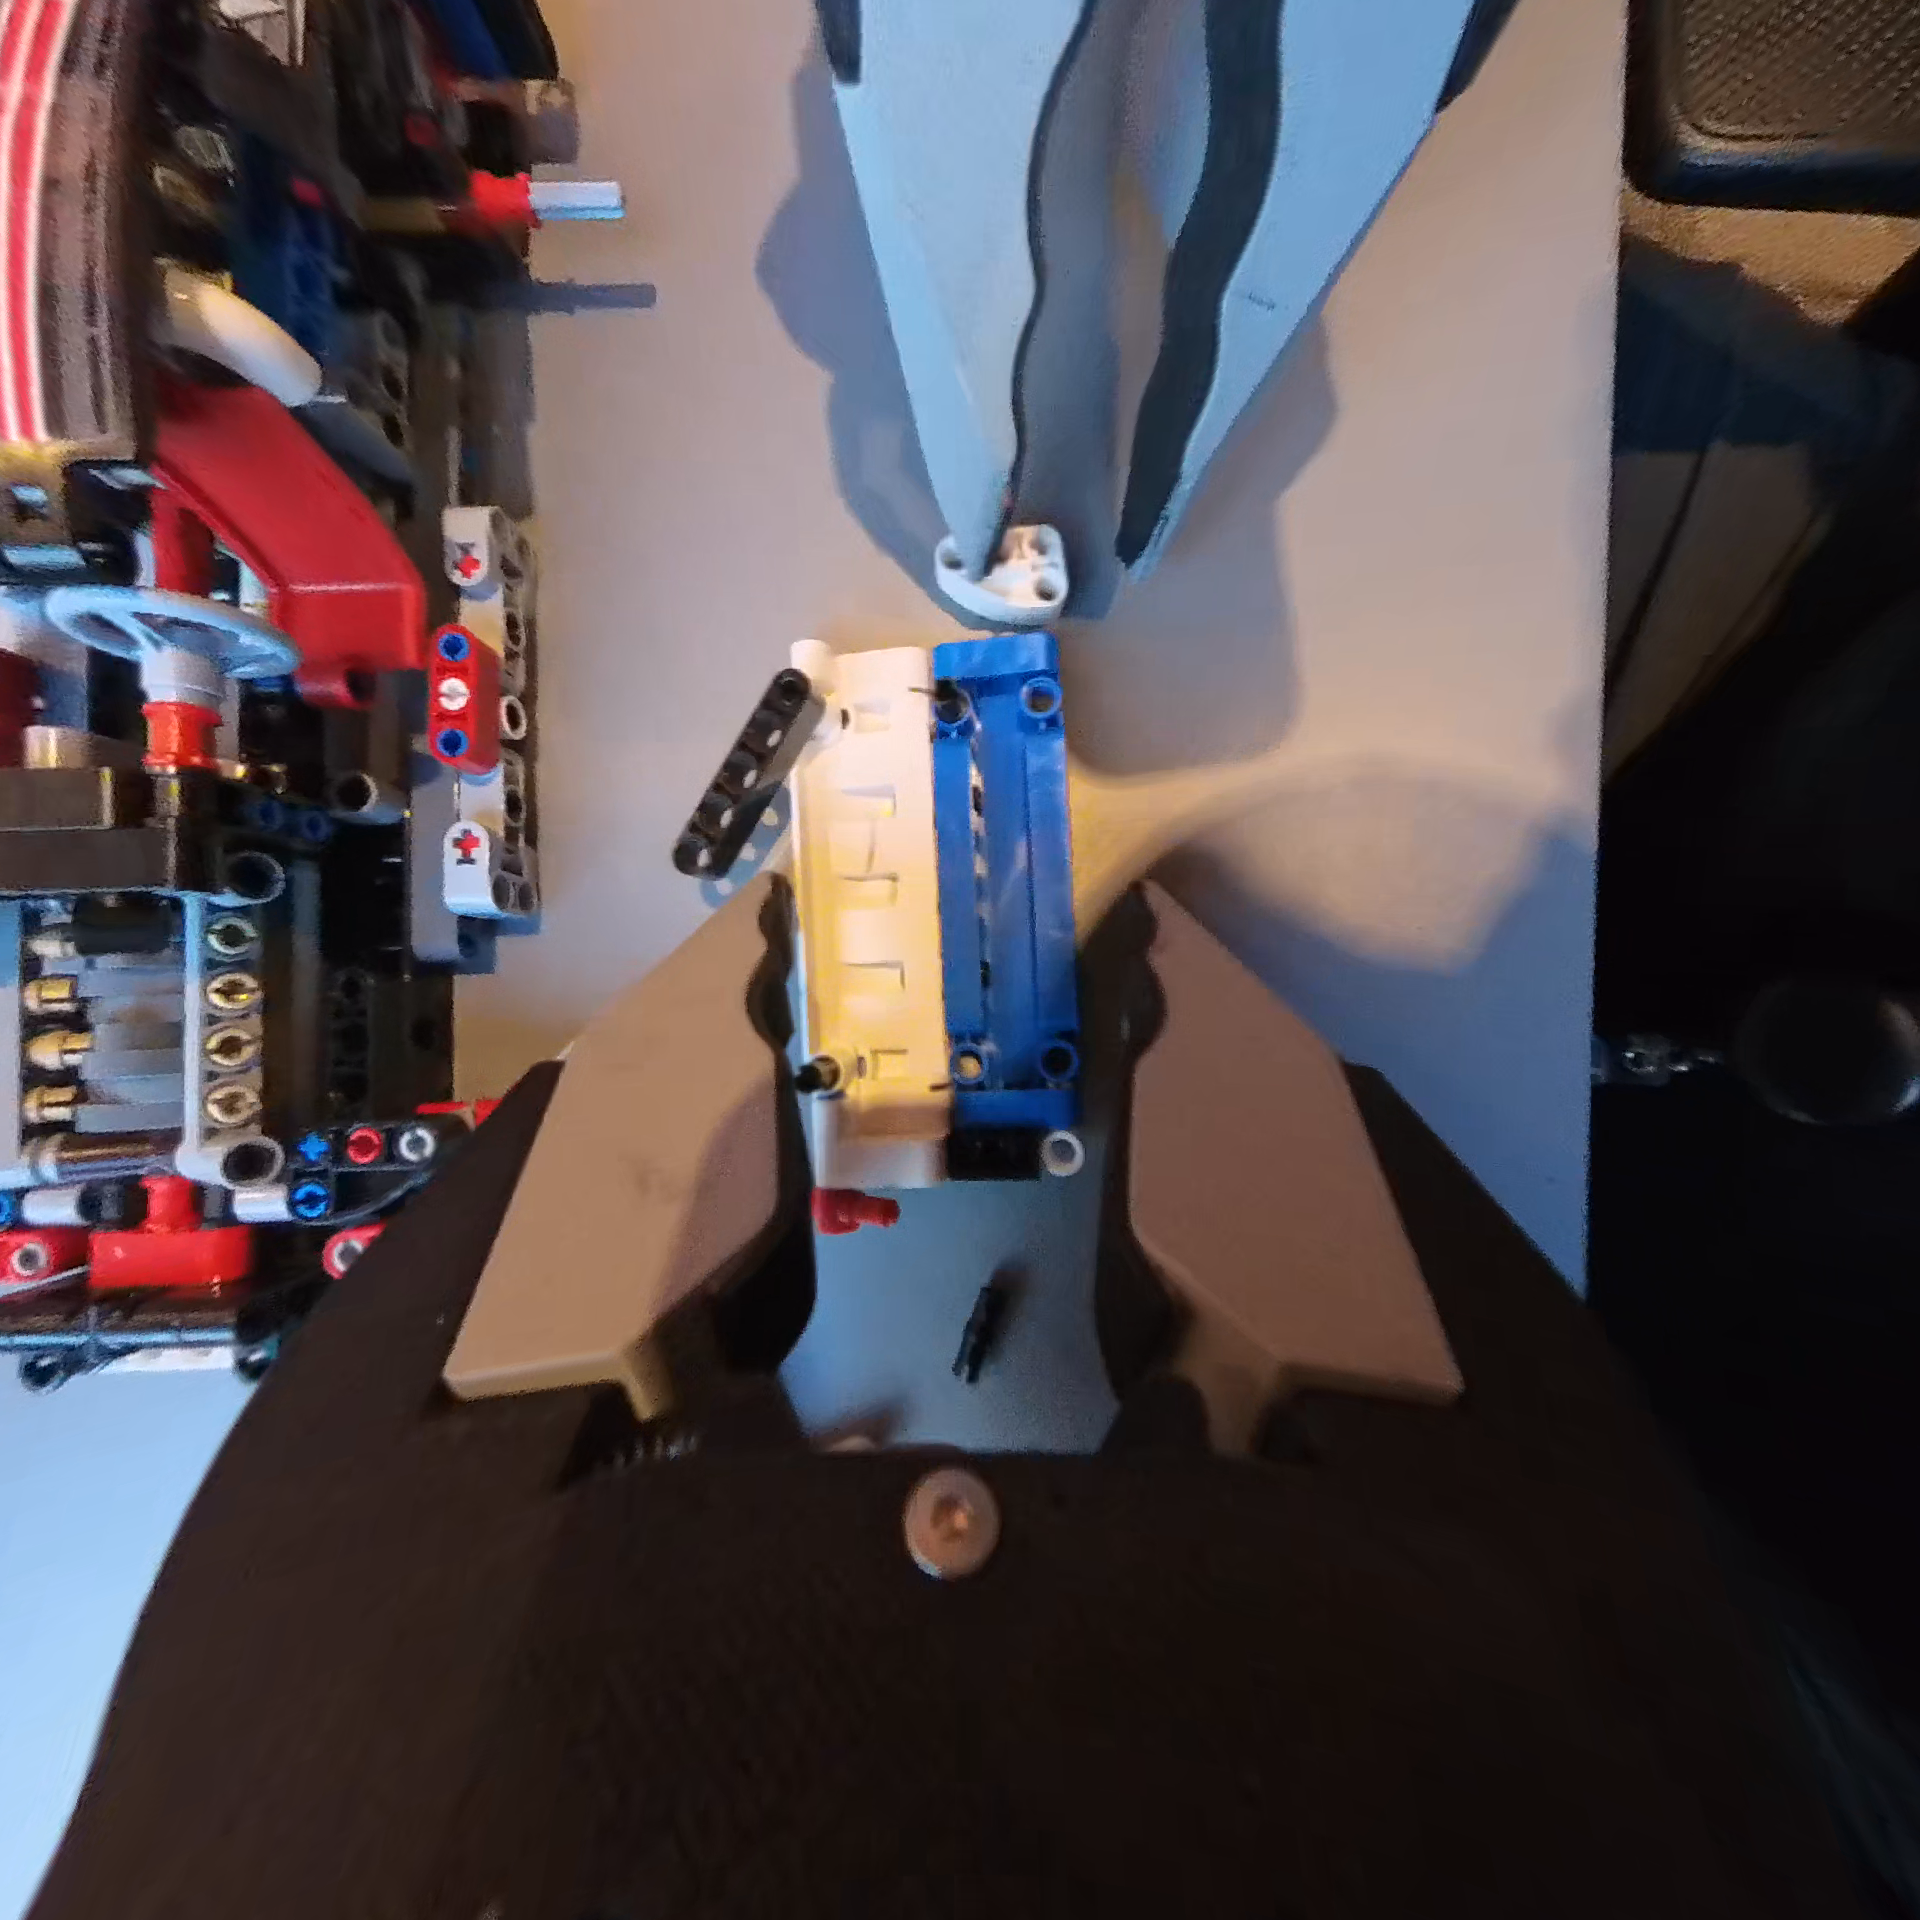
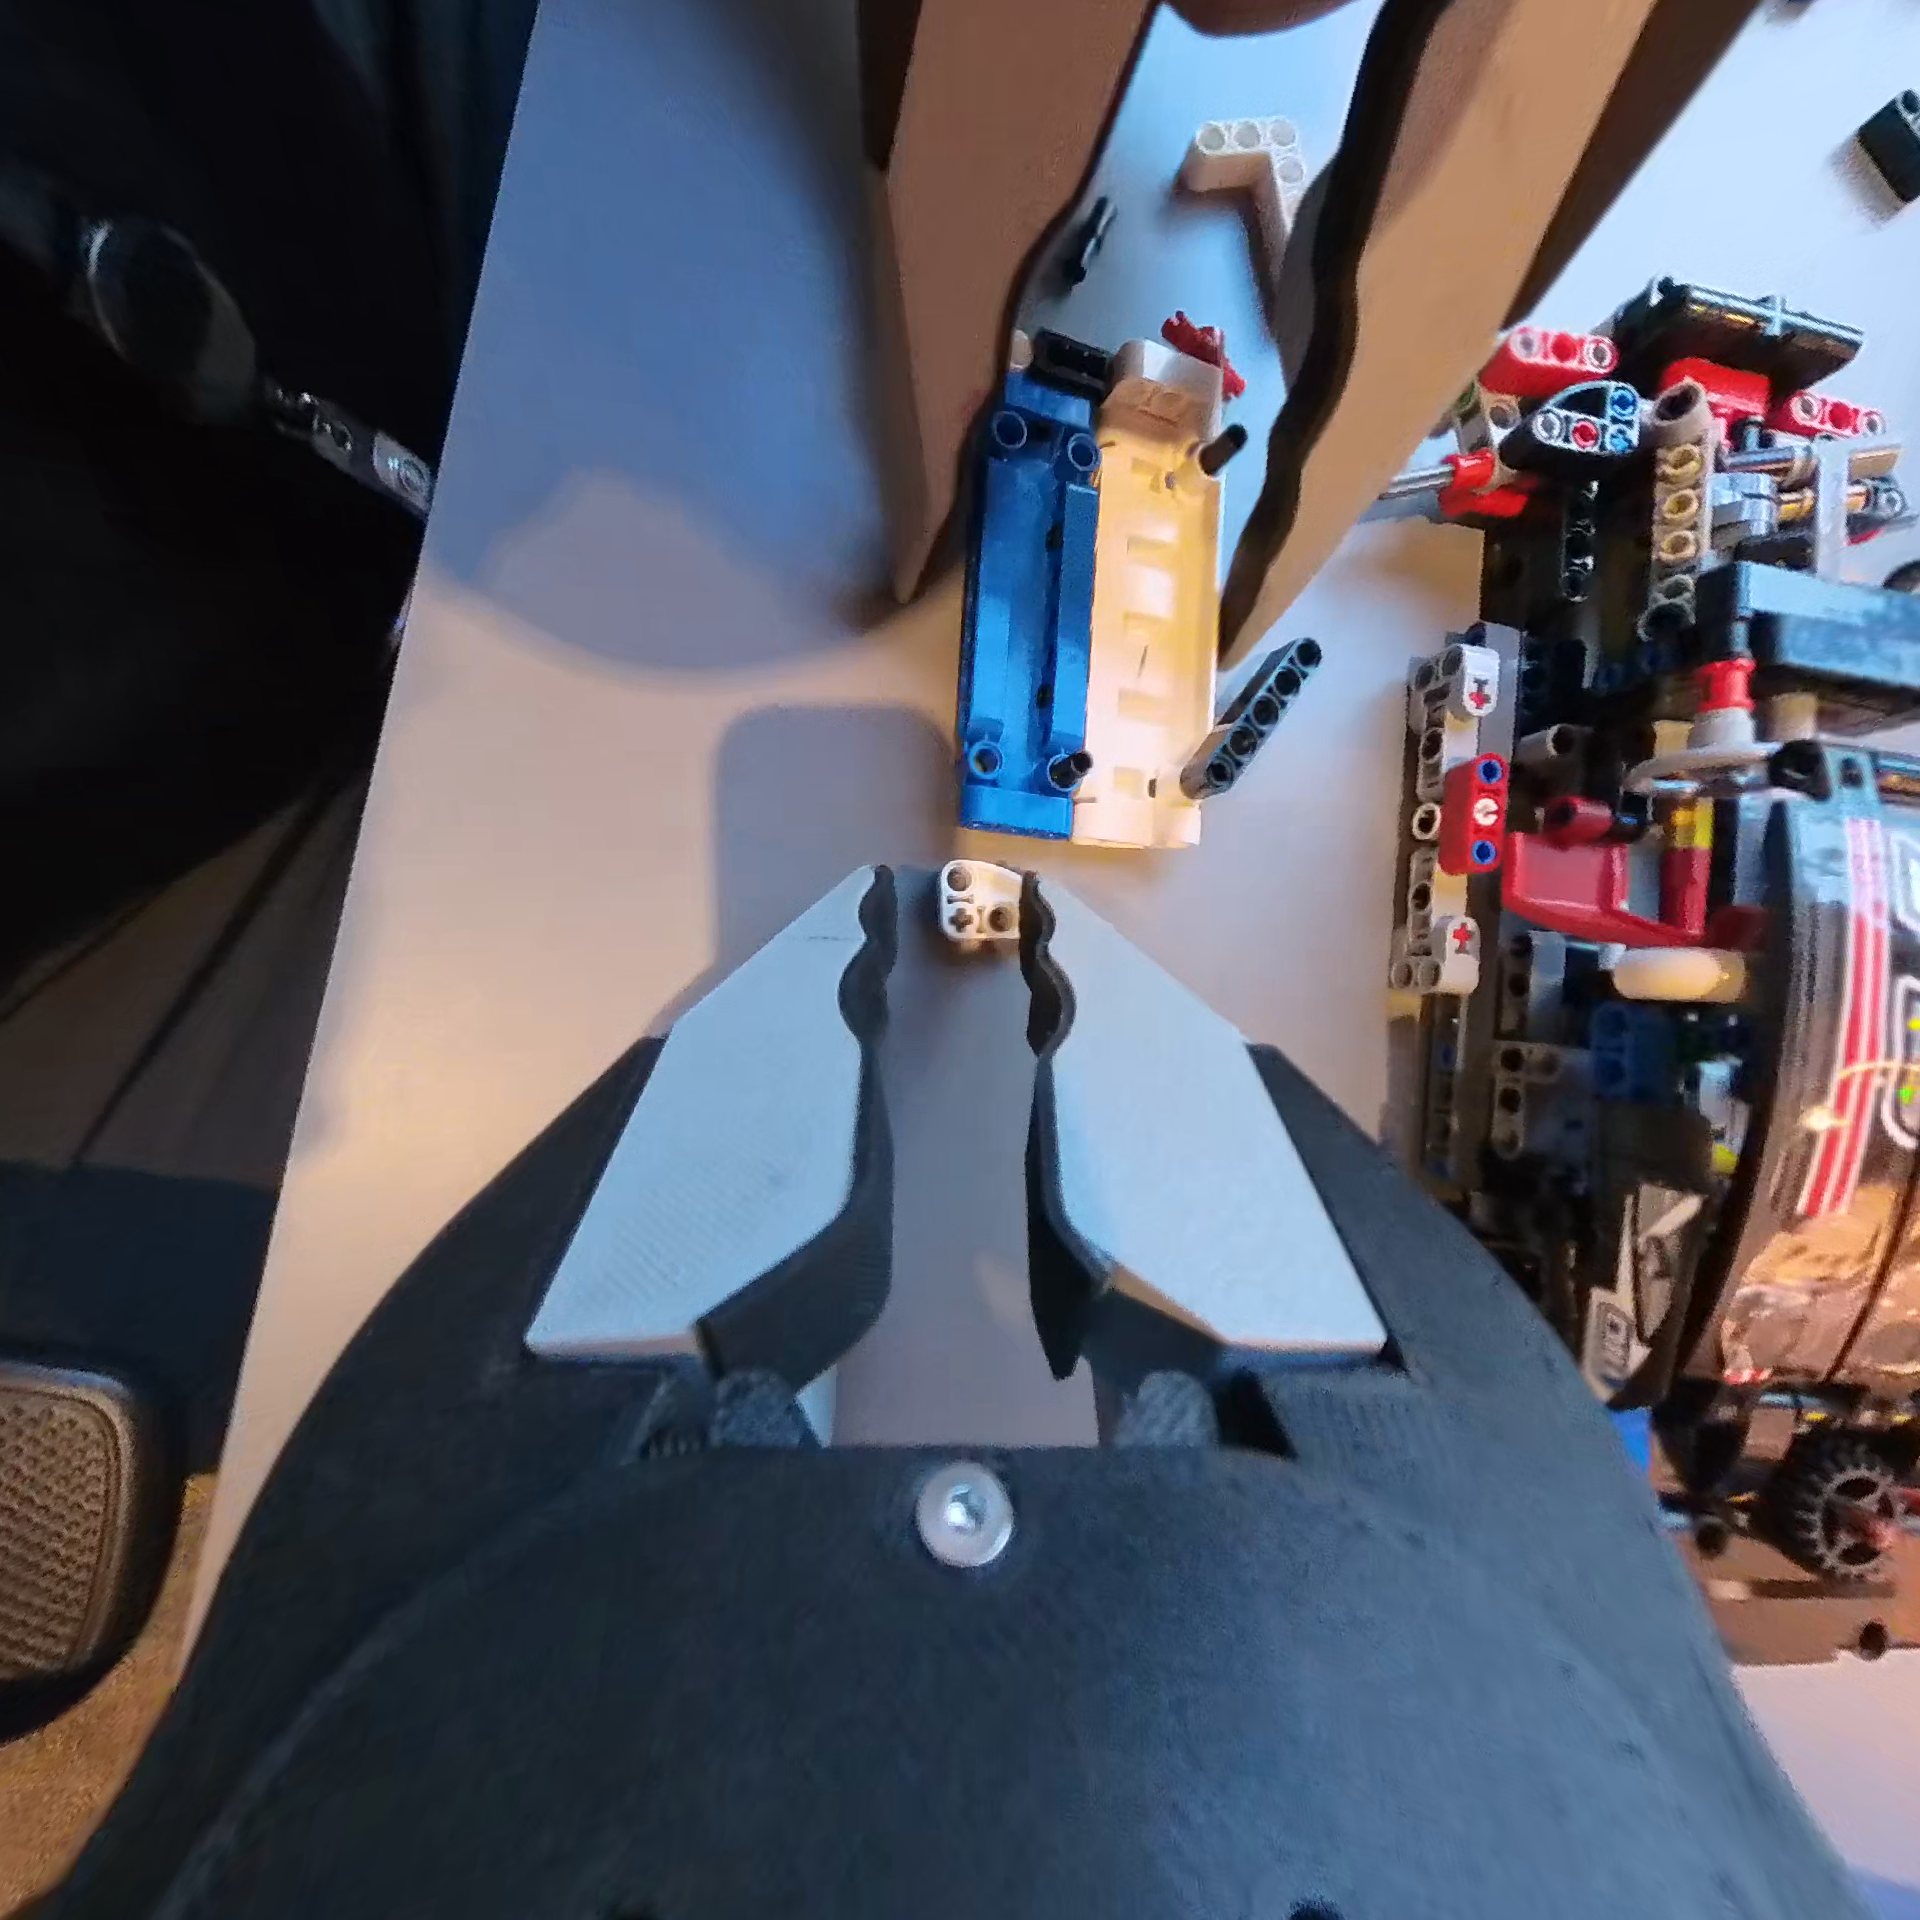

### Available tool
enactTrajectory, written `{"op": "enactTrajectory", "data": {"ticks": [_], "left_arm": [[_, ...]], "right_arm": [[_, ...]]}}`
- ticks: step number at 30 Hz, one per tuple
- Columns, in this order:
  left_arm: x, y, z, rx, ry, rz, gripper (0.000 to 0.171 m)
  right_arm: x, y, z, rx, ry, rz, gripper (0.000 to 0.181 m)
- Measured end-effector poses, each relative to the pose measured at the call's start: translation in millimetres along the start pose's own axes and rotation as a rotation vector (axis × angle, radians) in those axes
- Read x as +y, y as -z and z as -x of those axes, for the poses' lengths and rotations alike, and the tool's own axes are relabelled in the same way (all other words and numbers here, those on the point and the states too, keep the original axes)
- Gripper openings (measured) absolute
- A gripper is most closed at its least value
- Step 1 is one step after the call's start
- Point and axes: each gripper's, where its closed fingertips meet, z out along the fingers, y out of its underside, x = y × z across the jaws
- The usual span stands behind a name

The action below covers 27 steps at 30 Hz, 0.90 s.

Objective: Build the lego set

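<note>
At nine o'clock on the white table (image 1: 675,499) we see the big lego vehicle (image 1: 208,727). Dead centre lies the blue-and-white assembly (image 1: 935,894), our left gripper (image 1: 940,914) straddling it, jaws apart at either flank. At twelve o'clock, our right gripper (image 2: 958,904) stands parted around a small white connector (image 2: 975,900). A black pin (image 1: 977,1335) lies at six.

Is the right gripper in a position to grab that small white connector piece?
Probably yes: the small white connector lies on the table between the right gripper's open fingertips, nothing covering it; the blue and white assembly sits just beyond.
</note>
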Motion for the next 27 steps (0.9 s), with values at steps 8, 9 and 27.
{"op": "enactTrajectory", "data": {"ticks": [8, 9, 27], "left_arm": [[-3.4, -2.1, 2.0, 0.061, -0.094, -0.013, 0.052], [-3.7, -2.4, 2.1, 0.073, -0.110, -0.016, 0.052], [-6.0, -3.5, 2.9, 0.097, -0.134, -0.067, 0.052]], "right_arm": [[0.6, 0.5, -6.0, -0.043, 0.099, 0.079, 0.023], [2.3, -0.5, -5.9, -0.055, 0.105, 0.094, 0.023], [11.8, 6.4, -5.9, 0.042, -0.077, 0.024, 0.011]]}}
